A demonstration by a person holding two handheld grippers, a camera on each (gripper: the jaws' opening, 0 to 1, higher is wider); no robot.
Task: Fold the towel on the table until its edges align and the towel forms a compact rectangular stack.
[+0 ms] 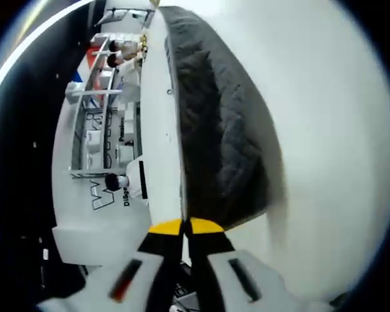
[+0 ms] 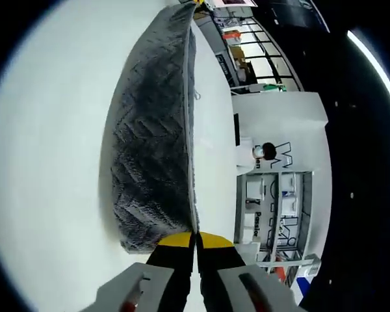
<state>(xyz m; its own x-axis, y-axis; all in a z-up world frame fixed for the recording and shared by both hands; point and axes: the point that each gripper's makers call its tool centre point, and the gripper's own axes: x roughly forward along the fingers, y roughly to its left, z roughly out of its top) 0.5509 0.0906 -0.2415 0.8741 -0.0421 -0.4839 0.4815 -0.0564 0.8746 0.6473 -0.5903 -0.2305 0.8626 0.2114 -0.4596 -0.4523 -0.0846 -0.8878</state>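
Where white table (image 2: 45,162) ends, shelving (image 2: 273,208) behind.

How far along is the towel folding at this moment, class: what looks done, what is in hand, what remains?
Done: the grey towel already lies doubled on the white table, two layers showing along one edge. In hand: the left gripper and the right gripper each pinch that edge with closed jaws. Left: further folds into a compact stack with aligned edges.
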